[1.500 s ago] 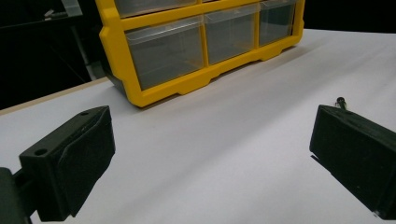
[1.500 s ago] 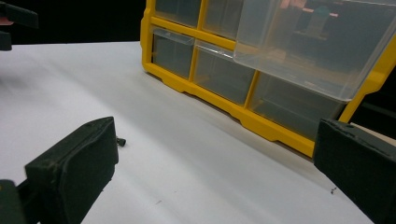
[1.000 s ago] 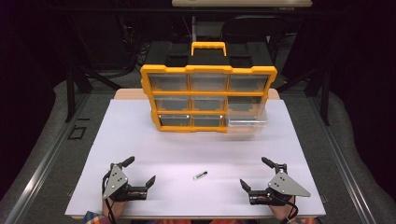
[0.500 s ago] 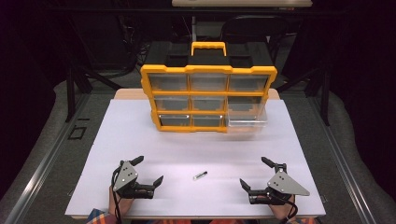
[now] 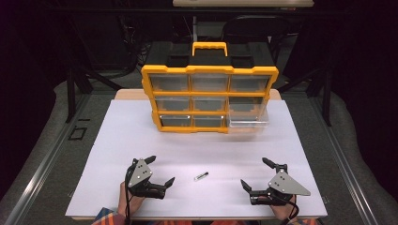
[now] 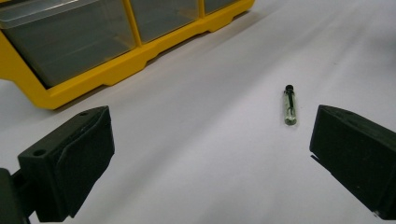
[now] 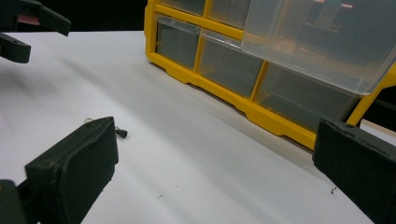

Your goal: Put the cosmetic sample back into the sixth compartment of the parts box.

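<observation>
So there's a yellow organizer (image 5: 209,101) with clear drawers sitting at 12 o'clock on the white table (image 5: 117,140), black top with a yellow handle (image 5: 209,47). Three rows of three drawers. The bottom-right drawer (image 5: 248,121) is pulled out toward 6 o'clock, the rest are pushed in. Behind it, a dark chair (image 5: 248,33) at about 1 o'clock, and black stand legs (image 5: 75,84) off at 10 o'clock on the grey floor (image 5: 42,136).

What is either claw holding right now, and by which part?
Nothing is held. The left claw and right claw both stand open and empty above the white table. The small vial lies untouched between them.
</observation>
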